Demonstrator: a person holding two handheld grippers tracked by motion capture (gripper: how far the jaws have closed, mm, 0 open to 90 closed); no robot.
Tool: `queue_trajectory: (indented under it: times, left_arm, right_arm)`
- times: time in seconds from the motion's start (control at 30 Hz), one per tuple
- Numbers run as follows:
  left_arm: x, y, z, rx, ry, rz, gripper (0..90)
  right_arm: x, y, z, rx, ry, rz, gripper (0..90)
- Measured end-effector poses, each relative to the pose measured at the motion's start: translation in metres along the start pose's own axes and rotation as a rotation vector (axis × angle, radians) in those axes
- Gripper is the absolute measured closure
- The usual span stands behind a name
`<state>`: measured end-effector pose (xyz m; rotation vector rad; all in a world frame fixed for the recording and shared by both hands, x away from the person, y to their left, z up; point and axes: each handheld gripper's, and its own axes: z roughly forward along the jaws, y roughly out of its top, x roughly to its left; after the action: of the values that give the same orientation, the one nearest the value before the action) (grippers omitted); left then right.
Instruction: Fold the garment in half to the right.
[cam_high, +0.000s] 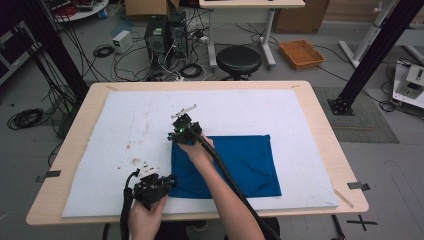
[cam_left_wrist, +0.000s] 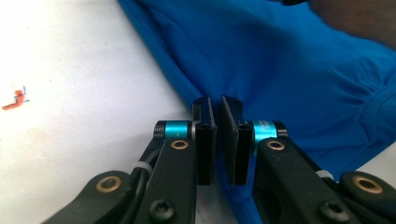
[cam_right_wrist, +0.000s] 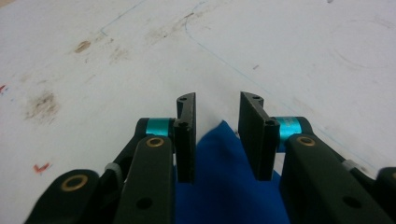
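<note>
blue cloth (cam_right_wrist: 224, 182) corner between right fingers (cam_right_wrist: 187, 140) — unpinched

Left gripper (cam_high: 159, 186) low, near the body, jaws pinched almost together. Right gripper (cam_high: 182, 127) reached forward, forearm outstretched, jaws part open.

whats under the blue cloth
The blue cloth lies flat on the white sheet that covers the table. Whether anything else sits beneath it cannot be seen; the cloth hides it.

I see a wooden table (cam_high: 320, 130), white mat (cam_high: 150, 120) covering most of it, blue cloth (cam_high: 250, 165) lying near-centre, brown stains (cam_high: 135, 161) near-left.
</note>
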<state>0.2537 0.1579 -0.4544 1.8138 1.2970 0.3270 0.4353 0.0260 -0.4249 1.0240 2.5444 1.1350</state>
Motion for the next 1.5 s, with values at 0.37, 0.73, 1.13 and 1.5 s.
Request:
queue_trajectory:
  times: [0.37, 0.73, 1.13, 1.5]
  left_arm:
    - [0.002, 0.000, 0.000, 0.003, -0.014, -0.009, 83.9]
    - [0.000, 0.007, -0.008, -0.019, -0.047, -0.015, 86.0]
    - [-0.047, 0.040, -0.015, -0.067, -0.146, 0.076, 86.3]
    - [-0.112, 0.065, 0.032, -0.030, -0.277, 0.138, 86.3]
  right_arm:
    - [0.004, -0.001, 0.017, 0.069, -0.066, -0.052, 86.3]
    - [-0.004, 0.004, -0.013, -0.038, -0.012, -0.023, 87.6]
    - [-0.040, -0.003, -0.081, -0.161, 0.066, 0.049, 87.5]
    - [-0.091, -0.035, -0.143, -0.191, 0.020, 0.079, 87.6]
